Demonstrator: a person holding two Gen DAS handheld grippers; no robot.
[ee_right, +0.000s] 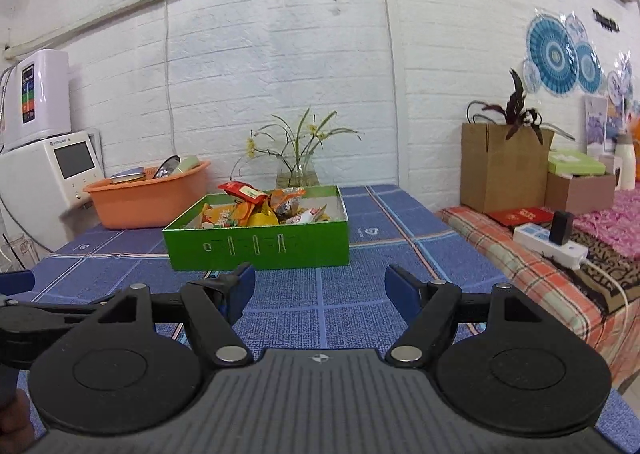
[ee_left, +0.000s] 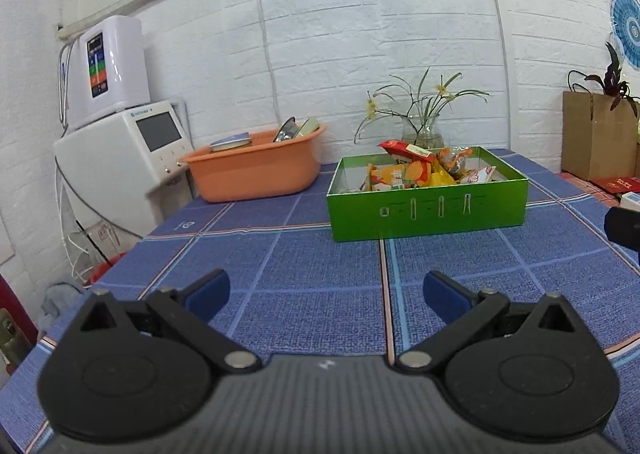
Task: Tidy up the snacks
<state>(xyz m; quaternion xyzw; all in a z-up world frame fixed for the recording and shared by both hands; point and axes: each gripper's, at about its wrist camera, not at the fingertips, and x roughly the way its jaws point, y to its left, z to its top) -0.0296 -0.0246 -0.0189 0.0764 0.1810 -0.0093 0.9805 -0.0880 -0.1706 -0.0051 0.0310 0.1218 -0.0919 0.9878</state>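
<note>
Green box [ee_left: 427,210]: mid-counter [ee_left: 280,266], beside orange basin [ee_left: 256,168]. Contents: snack packets [ee_left: 416,170], heaped loosely, some poking above the rim. Handling, by judgement: light, crinkly, slippery film; crushable contents; best pinched at a sealed edge or flat corner. Left gripper [ee_left: 326,292]: spread wide, empty, well short of box. Right gripper [ee_right: 320,290]: likewise spread, empty.

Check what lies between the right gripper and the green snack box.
Only bare blue tablecloth separates the open right gripper from the green snack box, per the right wrist view.
</note>
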